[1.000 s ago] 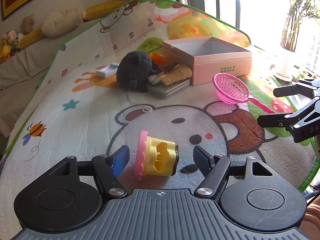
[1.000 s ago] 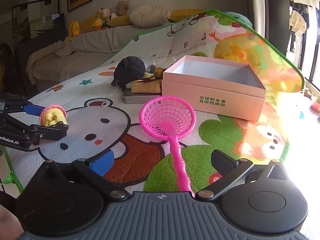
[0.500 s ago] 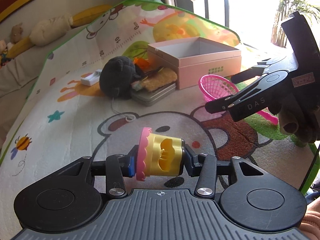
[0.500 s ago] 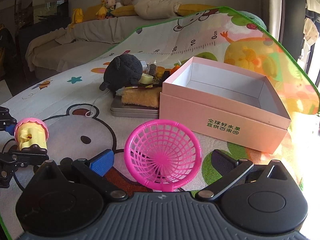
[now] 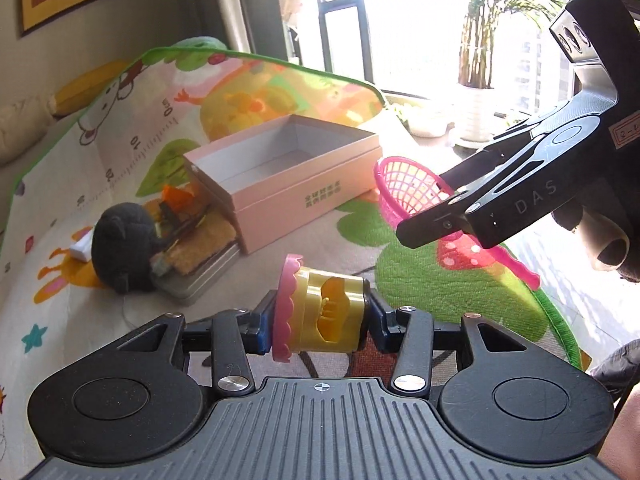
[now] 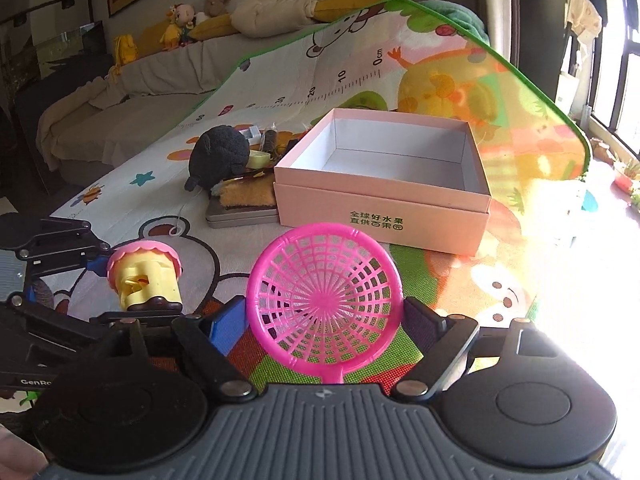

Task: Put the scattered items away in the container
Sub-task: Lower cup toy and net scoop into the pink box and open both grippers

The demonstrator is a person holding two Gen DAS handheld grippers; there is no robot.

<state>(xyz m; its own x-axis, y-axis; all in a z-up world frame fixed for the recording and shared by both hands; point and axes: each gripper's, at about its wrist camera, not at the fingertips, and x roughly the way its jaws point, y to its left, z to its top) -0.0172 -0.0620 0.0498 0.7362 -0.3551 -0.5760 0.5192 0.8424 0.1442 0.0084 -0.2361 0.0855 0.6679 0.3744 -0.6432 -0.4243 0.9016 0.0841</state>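
Note:
My left gripper (image 5: 322,320) is shut on a yellow toy cupcake with a pink frill (image 5: 320,314) and holds it above the play mat. It also shows in the right wrist view (image 6: 144,276). My right gripper (image 6: 324,312) holds a pink toy strainer (image 6: 324,292) upright between its fingers, the net raised off the mat. The strainer also shows in the left wrist view (image 5: 404,188). The open pink box (image 6: 384,200) stands ahead of both grippers and is empty inside.
A black plush toy (image 6: 220,156), a brown fuzzy item on a grey tin (image 6: 240,212) and small bits lie left of the box. A sofa with soft toys (image 6: 192,16) is behind. The mat's edge and a bright window are at right.
My left gripper closed on the cupcake and lifted it toward the box. My right gripper took up the strainer and raised it off the mat, moving nearer the box.

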